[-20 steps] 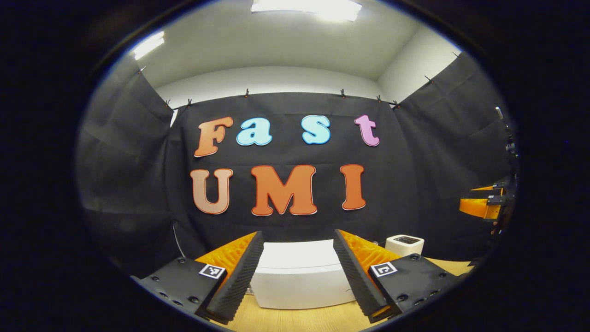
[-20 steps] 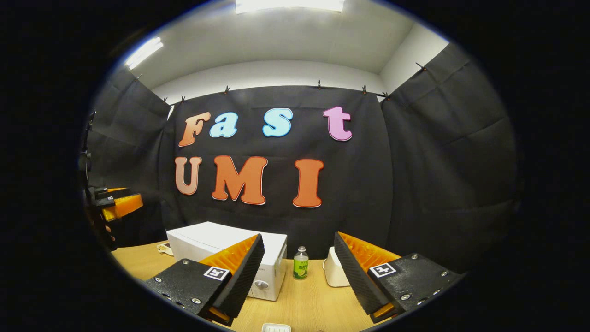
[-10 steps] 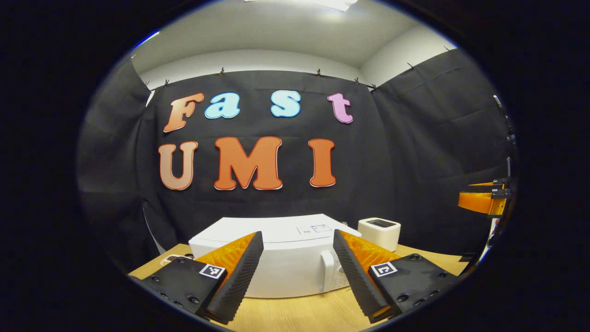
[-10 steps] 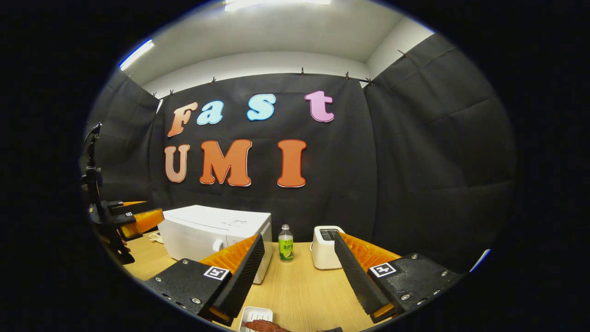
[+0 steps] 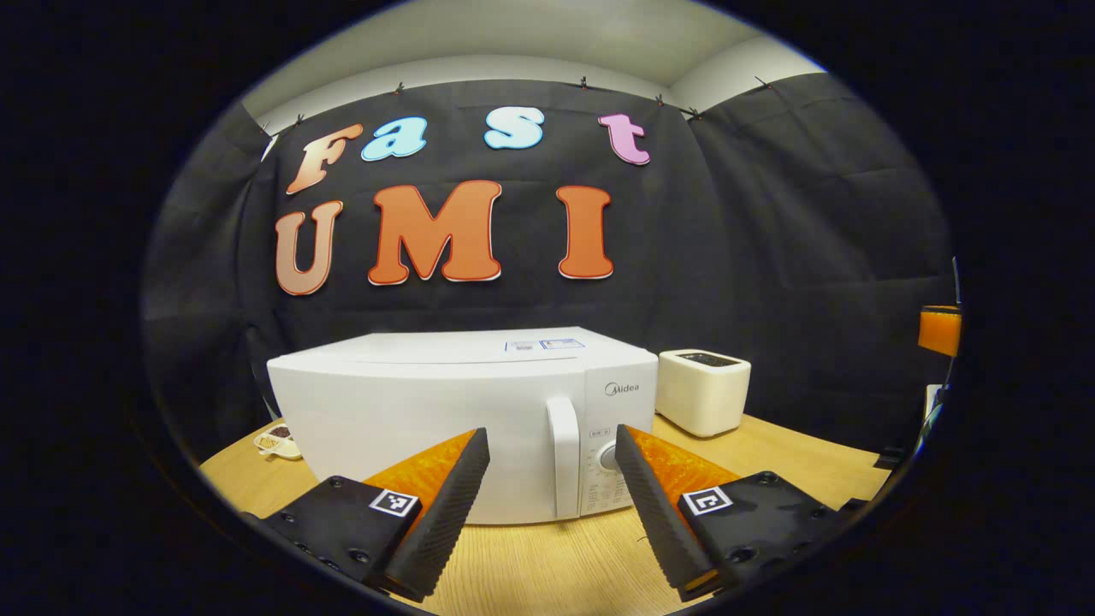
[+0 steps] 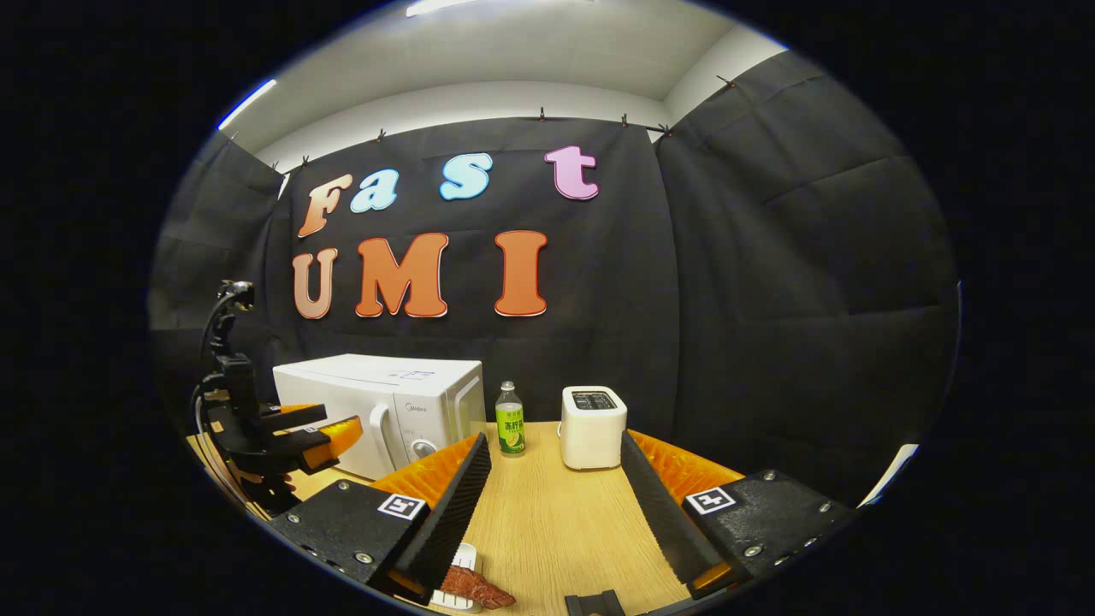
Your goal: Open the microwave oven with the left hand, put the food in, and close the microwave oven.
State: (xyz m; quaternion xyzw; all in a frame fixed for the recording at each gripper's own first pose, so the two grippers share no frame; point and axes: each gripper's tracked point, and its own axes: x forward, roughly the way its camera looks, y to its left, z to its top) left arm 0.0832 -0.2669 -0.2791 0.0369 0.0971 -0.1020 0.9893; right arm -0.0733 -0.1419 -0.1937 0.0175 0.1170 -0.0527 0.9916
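Note:
A white microwave oven (image 5: 445, 411) stands on the wooden table with its door shut; its upright handle (image 5: 563, 458) sits left of the knob panel. My left gripper (image 5: 547, 505) hovers open just in front of that handle, nothing between its fingers. In the right gripper view the microwave (image 6: 385, 406) is at the left, with the left gripper (image 6: 321, 436) held before it. My right gripper (image 6: 552, 505) is open over the table. A reddish-brown piece of food (image 6: 472, 587) lies on a small white dish (image 6: 462, 560) beside its left finger.
A white toaster (image 6: 592, 426) and a green-labelled bottle (image 6: 511, 431) stand at the back of the table (image 6: 547, 522). Left of the microwave lies a small dish (image 5: 278, 441). A dark object (image 6: 590, 603) sits at the near edge. Black cloth walls close in behind.
Both views have tilted downward and moved nearer the table. The microwave front and handle came into the left gripper view; the food dish came into the right gripper view. Both grippers stayed open.

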